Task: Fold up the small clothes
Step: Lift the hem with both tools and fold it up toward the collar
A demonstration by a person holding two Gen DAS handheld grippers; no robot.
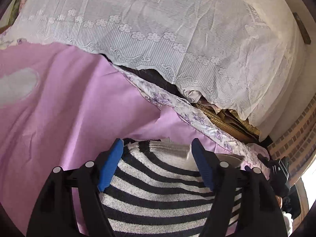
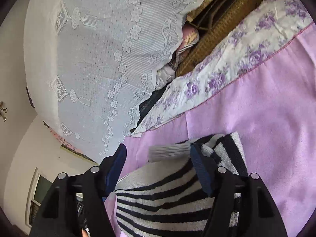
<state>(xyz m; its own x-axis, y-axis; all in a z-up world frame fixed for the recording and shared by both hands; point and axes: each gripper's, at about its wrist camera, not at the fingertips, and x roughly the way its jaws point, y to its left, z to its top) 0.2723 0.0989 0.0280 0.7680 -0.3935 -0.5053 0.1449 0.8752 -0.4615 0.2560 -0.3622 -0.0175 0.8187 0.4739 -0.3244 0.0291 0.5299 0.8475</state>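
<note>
A black-and-white striped knit garment (image 1: 158, 193) lies on a lilac sheet (image 1: 69, 108). My left gripper (image 1: 158, 148) is open, its blue-padded fingers (image 1: 110, 167) straddling the garment's top edge, where a grey ribbed band (image 1: 173, 150) shows. In the right wrist view the same garment (image 2: 158, 201) lies under my right gripper (image 2: 158, 154), which is open; its right finger (image 2: 201, 169) rests against a bunched striped fold (image 2: 225, 152), and the grey ribbed band (image 2: 167, 152) lies between the fingers. Neither gripper clamps the cloth.
A white lace cover (image 1: 177, 29) drapes over a pile behind the sheet. A floral purple border (image 1: 177, 106) edges the sheet. Woven brown items (image 2: 217, 19) lie under the lace. A brick wall (image 1: 296, 138) stands at right. The other gripper (image 1: 276, 169) shows at right.
</note>
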